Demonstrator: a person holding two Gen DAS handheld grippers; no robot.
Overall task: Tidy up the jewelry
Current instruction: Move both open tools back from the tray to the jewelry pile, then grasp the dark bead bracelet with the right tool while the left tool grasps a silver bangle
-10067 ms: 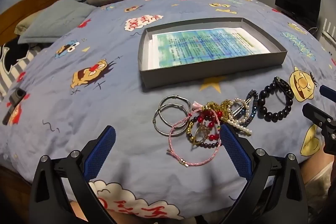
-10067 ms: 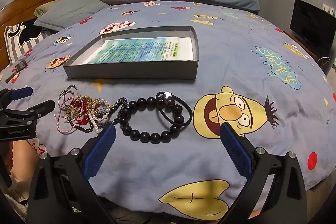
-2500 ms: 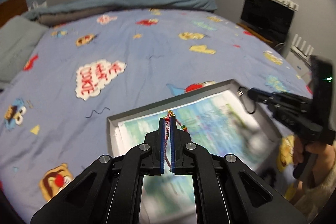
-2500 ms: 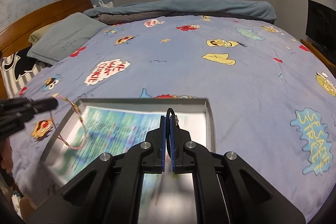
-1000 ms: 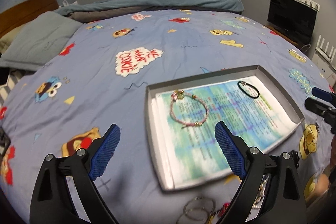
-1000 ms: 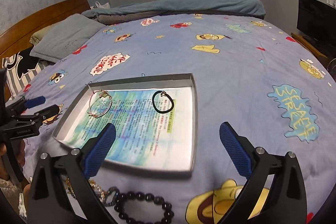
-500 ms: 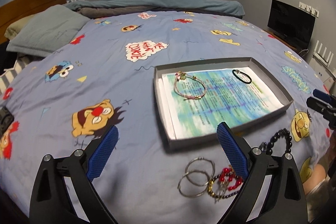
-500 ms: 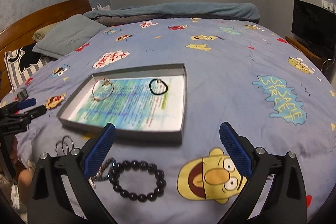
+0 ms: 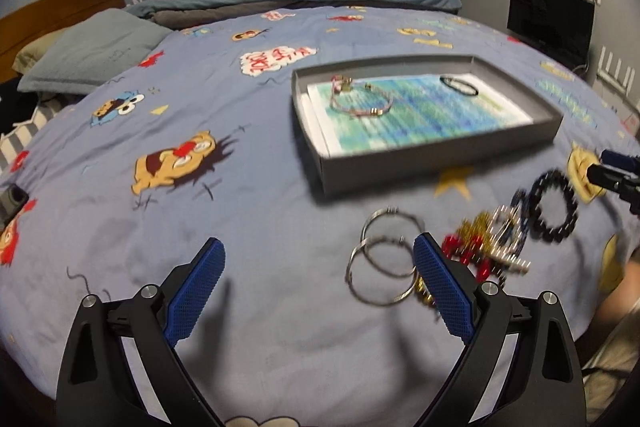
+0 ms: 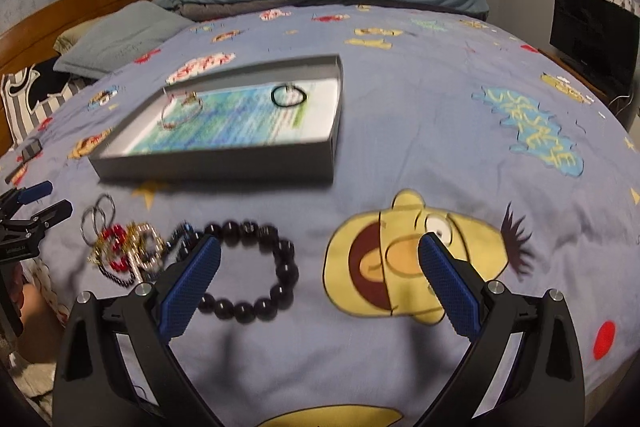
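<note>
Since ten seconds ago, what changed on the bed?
The pink cord bracelet and thin black hair tie left the pile and now lie inside the grey shallow box. Both were carried and released: the left tool and right tool are open again. The silver rings, black bead bracelet and box stayed.

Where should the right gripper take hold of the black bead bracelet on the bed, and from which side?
Probably the right arc of the black bead bracelet, from above, one jaw inside the loop. It lies flat, and its left side sits behind a finger of the open right gripper, close to the jewelry pile.
</note>
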